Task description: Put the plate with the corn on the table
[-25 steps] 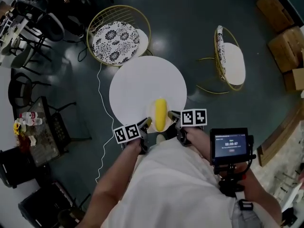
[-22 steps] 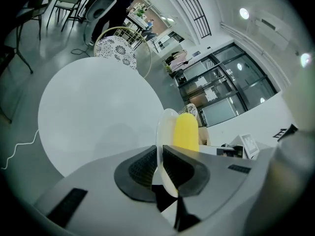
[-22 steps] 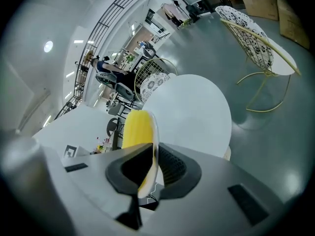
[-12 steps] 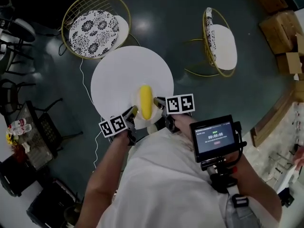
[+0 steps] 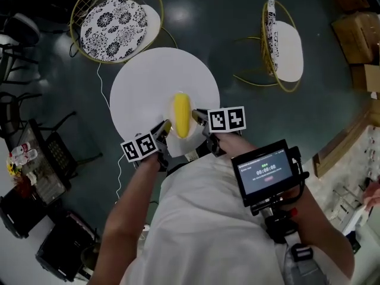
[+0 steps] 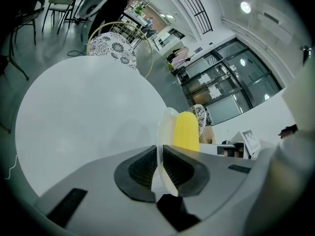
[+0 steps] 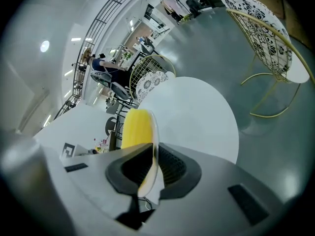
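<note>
The plate (image 5: 178, 147) is gripped at two opposite points of its rim. The ribbed pads (image 6: 140, 168) of the left gripper (image 6: 161, 167) are closed on the thin edge, which is seen edge-on between them. The right gripper (image 7: 153, 168) is clamped on the other side in the same way, with only a shallow bite of rim inside its fingers. The corn (image 5: 181, 114), a yellow cob, lies loose along the middle of the plate, about midway between the two sets of fingertips and just beyond each of them. The round white table (image 5: 148, 88) spreads out below and beyond the fingertips. From the head view the plate is seen over the near part of the tabletop, but whether its base already touches the top cannot be told. The plate is judged to be stiff, light and smooth-glazed, so it will not sag between the fingers, though it could slide out of so narrow a hold if the pressure were eased unevenly. It may also chip if it is set down hard. The cob is round and unrestrained and is likely to roll towards whichever fingers are dropped lower, so the rim is best kept level. Hold is best kept where it is now, at opposite rim points in line with the cob's middle, so that the load is shared equally.
</note>
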Action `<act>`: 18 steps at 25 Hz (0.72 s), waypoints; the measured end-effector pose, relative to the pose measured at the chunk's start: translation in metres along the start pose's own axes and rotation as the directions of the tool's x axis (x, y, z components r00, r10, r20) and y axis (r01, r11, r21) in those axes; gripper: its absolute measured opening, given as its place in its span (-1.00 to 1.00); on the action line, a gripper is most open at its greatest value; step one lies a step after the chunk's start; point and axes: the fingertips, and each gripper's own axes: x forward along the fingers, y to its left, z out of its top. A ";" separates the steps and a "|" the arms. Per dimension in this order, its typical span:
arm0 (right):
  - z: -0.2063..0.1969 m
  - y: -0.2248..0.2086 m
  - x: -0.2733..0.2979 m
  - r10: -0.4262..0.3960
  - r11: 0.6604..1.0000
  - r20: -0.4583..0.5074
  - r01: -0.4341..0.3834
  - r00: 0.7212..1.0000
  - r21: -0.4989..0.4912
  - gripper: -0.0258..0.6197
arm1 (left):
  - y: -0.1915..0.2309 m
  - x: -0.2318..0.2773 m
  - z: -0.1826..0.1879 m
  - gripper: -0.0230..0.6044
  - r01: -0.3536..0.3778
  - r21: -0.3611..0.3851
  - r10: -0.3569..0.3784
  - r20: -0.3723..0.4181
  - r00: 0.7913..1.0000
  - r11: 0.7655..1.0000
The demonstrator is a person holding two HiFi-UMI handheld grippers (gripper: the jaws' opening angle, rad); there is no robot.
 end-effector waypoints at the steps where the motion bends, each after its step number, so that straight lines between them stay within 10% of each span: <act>1: 0.003 -0.002 0.003 0.001 1.000 -0.002 -0.001 1.000 -0.002 -0.78 | 0.002 0.003 0.003 -0.80 -0.002 0.001 0.002 0.000 1.000 1.000; 18: 0.025 -0.045 0.041 -0.029 0.999 -0.067 0.028 0.997 -0.022 -0.78 | 0.029 0.050 0.015 -0.80 -0.053 -0.016 0.053 -0.002 0.999 0.998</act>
